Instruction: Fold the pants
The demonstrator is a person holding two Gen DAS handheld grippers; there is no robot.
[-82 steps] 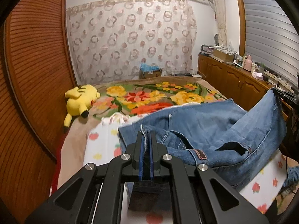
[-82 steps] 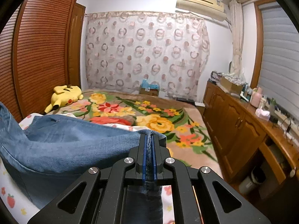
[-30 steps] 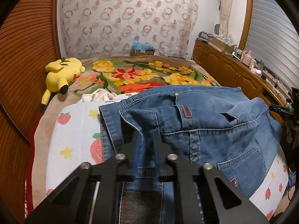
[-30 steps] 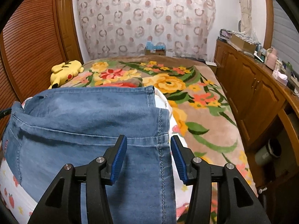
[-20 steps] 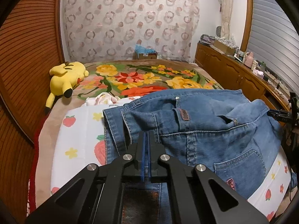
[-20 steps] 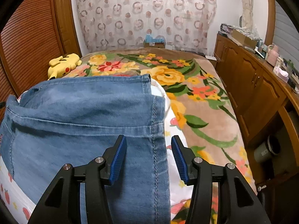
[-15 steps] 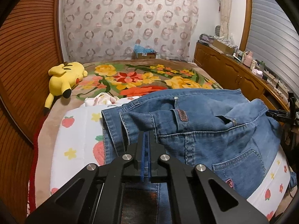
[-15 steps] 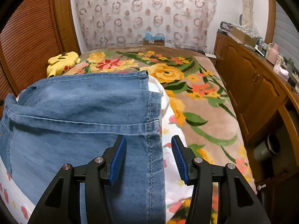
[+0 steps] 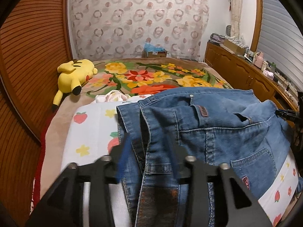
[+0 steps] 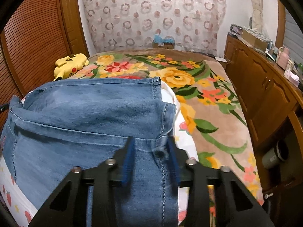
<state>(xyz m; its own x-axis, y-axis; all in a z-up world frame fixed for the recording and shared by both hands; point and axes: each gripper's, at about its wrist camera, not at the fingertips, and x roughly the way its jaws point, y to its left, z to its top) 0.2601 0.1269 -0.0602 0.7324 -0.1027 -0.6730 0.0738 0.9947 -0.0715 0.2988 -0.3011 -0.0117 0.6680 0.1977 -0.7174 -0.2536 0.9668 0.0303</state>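
Blue jeans lie folded across the near end of the bed on a white strawberry-print sheet. The waistband, button and back pocket face up in the left wrist view. My left gripper is low over the waistband's left end. Its jaws are opening and blurred, with denim lying loose between them. In the right wrist view the jeans fill the left and middle. My right gripper straddles the side seam at their right edge. Its jaws are closing on a bunched ridge of denim, and a gap still shows.
A floral blanket covers the bed beyond the sheet. A yellow plush toy lies at the far left, by the slatted wooden wall. Wooden cabinets with clutter on top run along the right side. A patterned curtain hangs behind the bed.
The jeans came down from being held up and now rest on the bed. The left jaws, shut on the waistband half a second ago, have sprung apart. The right jaws have narrowed around the seam.
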